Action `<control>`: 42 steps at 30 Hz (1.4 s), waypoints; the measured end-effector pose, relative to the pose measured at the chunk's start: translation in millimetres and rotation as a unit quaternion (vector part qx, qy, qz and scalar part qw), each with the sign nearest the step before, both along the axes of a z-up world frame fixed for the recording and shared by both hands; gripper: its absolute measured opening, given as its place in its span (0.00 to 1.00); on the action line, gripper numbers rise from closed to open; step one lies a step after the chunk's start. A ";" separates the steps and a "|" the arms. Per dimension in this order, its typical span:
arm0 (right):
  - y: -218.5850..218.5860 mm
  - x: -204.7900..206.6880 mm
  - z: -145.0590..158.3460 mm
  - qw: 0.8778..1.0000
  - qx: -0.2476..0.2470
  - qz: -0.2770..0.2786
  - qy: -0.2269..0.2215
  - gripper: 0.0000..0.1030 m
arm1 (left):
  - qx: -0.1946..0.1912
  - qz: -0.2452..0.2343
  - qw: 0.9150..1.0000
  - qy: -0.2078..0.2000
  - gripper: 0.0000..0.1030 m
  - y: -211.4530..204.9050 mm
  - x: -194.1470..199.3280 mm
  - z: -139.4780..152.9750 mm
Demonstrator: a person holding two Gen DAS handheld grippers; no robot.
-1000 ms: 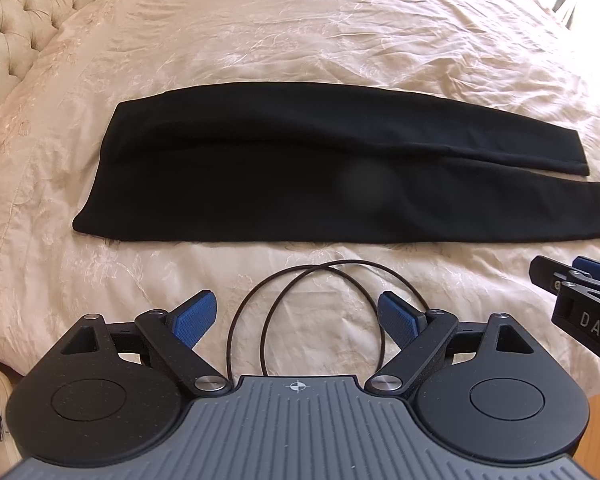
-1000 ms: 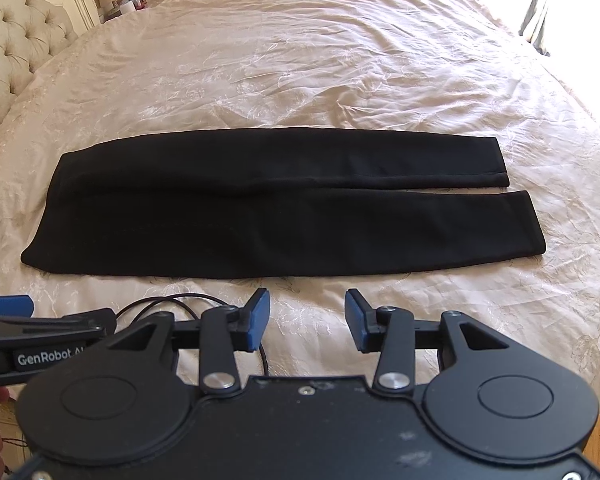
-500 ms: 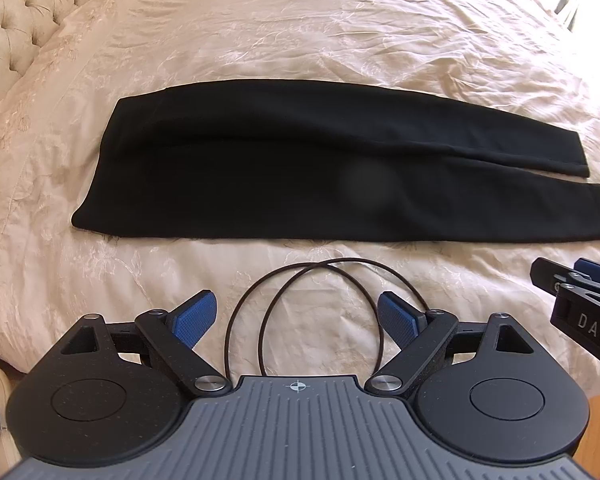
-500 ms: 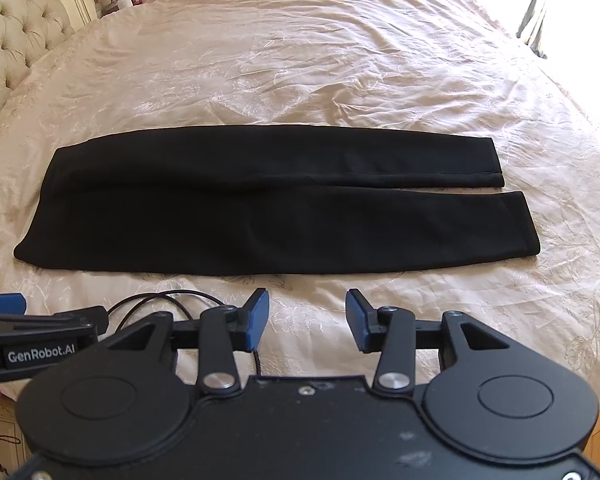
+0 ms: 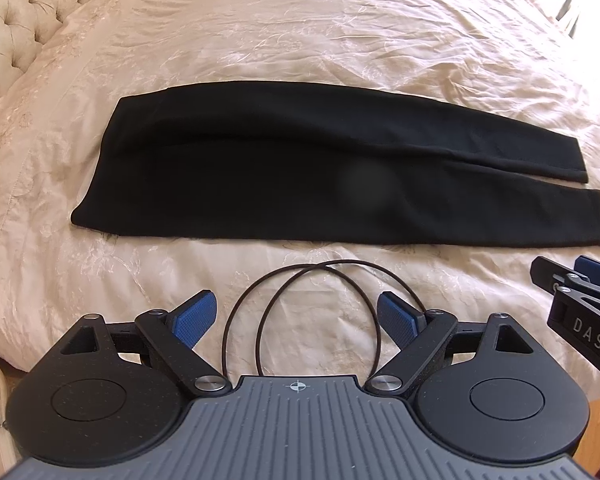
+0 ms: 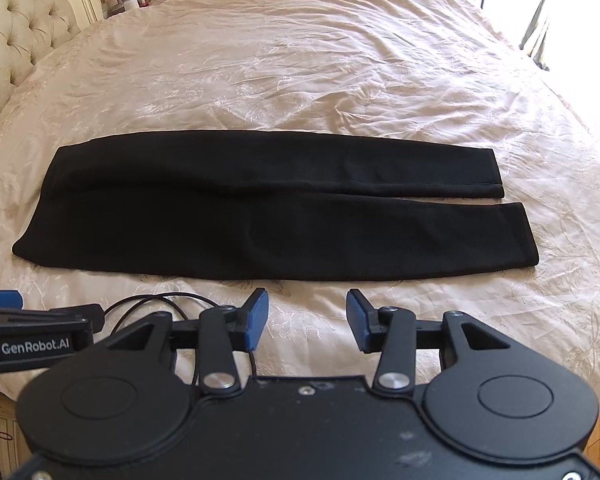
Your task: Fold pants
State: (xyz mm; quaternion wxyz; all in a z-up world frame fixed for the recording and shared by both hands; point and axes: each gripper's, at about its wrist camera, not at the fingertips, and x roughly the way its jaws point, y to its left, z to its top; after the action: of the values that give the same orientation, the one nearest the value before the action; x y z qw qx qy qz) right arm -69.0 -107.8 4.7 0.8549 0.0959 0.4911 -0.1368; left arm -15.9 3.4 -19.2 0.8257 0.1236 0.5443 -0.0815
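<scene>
- Pants (image 6: 236, 216) flat on bed (image 6: 300, 72), legs side by side; no fold made.
- Left gripper (image 5: 296, 316) fingers wide apart, empty, near pants' front edge.
- Right gripper (image 6: 307, 318) fingers part-open, empty.

Cream bed (image 6: 300, 60) under flat black pants (image 6: 236, 208)

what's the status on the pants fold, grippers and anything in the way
Left gripper open, empty; right gripper open, empty. Black pants flat on the bed, legs side by side, not yet gripped. Thin cable loops ahead of left gripper.
</scene>
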 end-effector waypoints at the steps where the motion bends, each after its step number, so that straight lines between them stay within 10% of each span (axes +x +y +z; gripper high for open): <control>1: 0.8 -0.8 -0.1 1.000 -0.007 0.001 -0.002 0.45 | -0.004 0.000 1.000 -0.003 0.85 0.9 -0.5 0.4; 10: -2.7 -15.7 -8.9 0.998 -0.039 -0.034 -0.030 0.44 | 0.035 0.029 0.998 -0.039 0.60 30.6 -3.3 -21.6; 17: -32.9 -4.7 -42.6 0.992 0.086 -0.095 0.002 0.42 | 0.045 0.040 0.998 -0.016 0.32 69.5 -0.3 -47.6; 25: -48.2 19.3 -61.8 0.985 0.091 -0.138 0.039 0.42 | 0.082 -0.055 0.993 -0.057 0.31 77.0 37.9 -78.9; 30: -49.5 30.9 -67.1 0.984 0.076 -0.152 0.049 0.43 | 0.147 -0.179 0.968 -0.097 0.31 64.8 62.8 -110.9; 34: -51.5 49.0 -74.4 0.981 0.073 -0.171 0.064 0.44 | 0.125 -0.259 0.956 -0.065 0.31 65.0 78.2 -137.2; 39: -53.9 60.5 -82.6 0.974 0.067 -0.201 0.075 0.44 | 0.172 -0.358 0.913 -0.097 0.32 59.5 71.3 -167.9; 42: -59.7 66.7 -90.4 0.970 0.064 -0.223 0.078 0.44 | 0.169 -0.380 0.903 -0.104 0.31 58.9 75.0 -174.8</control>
State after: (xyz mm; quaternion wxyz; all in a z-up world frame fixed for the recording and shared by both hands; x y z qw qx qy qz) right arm -2.4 -167.5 -85.7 0.7540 0.2465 0.5299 -0.2997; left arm 59.1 62.3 -194.0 0.7508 0.4665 0.3726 -0.2825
